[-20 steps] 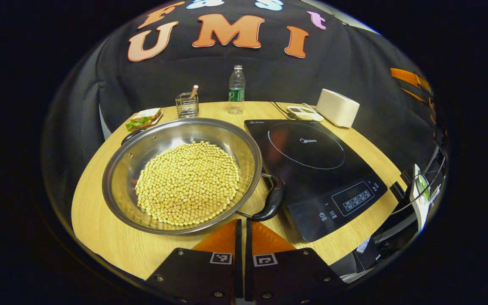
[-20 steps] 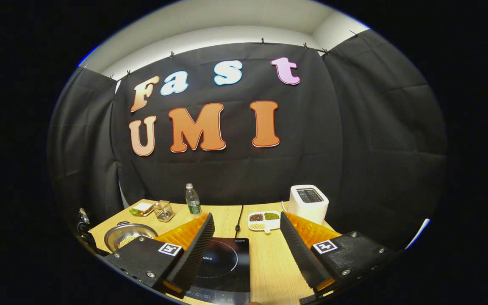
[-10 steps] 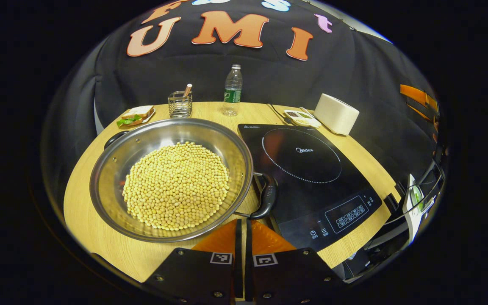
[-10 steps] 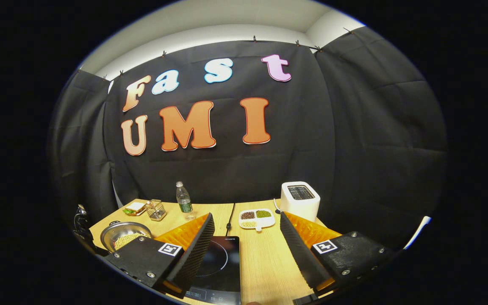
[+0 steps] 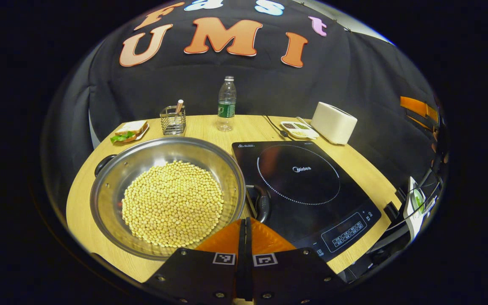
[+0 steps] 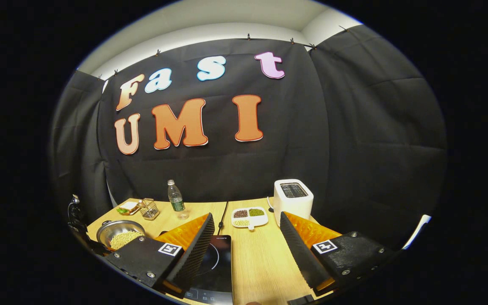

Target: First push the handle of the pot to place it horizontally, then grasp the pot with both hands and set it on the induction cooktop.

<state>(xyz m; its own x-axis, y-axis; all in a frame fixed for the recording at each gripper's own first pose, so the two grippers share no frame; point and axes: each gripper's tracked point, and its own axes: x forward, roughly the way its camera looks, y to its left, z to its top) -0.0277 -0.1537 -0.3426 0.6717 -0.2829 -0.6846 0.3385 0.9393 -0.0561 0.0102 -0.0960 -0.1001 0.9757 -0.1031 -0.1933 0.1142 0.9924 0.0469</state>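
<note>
The left claw (image 5: 244,231), fingers together, nudges the pot's (image 5: 112,178) handle (image 5: 263,205); too hard a push could spill beans; the right claw (image 6: 244,250) hangs apart.

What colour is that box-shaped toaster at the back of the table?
White toaster, clearest in the right gripper view.

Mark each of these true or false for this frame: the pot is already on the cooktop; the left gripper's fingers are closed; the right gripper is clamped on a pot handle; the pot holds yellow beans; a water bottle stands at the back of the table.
1. The pot is already on the induction cooktop. False: it sits on the table beside it.
2. The left gripper has its fingers closed together. True.
3. The right gripper is clamped on a pot handle. False: it is open, holding nothing.
4. The pot holds yellow beans. True.
5. A water bottle stands at the back of the table. True.
</note>
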